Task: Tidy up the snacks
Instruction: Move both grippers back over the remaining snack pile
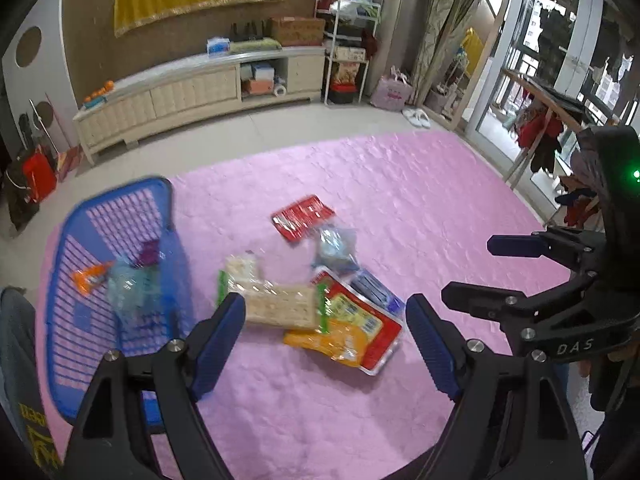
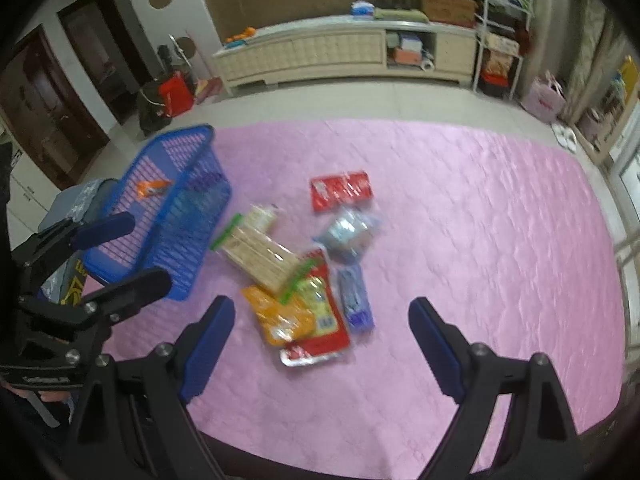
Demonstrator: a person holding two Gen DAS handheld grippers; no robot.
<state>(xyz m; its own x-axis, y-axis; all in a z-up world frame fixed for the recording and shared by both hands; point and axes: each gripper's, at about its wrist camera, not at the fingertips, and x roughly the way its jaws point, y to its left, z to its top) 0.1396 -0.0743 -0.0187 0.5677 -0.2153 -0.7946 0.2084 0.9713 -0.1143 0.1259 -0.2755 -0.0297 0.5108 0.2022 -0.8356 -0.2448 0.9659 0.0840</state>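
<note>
A blue plastic basket point(image 1: 64, 280) point(image 2: 188, 216) stands at the left of the pink mat and holds a few snack packets, one orange point(image 1: 90, 276). A pile of snacks lies mid-mat: a cracker pack point(image 1: 280, 306) point(image 2: 260, 256), a red tray pack point(image 1: 360, 316) point(image 2: 320, 320), an orange bag point(image 2: 276, 316), a blue packet point(image 2: 354, 298), a clear bag point(image 1: 336, 248) point(image 2: 348, 232) and a red packet point(image 1: 302, 216) point(image 2: 340, 190). My left gripper point(image 1: 326, 336) is open and empty, just short of the pile. My right gripper point(image 2: 322, 340) point(image 1: 472, 268) is open and empty over the pile's near edge.
The pink mat point(image 1: 400, 184) covers a tiled floor. A long cream cabinet point(image 1: 192, 96) runs along the far wall, with a shelf rack point(image 1: 348, 40) at its right. A drying rack with clothes point(image 1: 548, 128) stands at the right by the glass doors.
</note>
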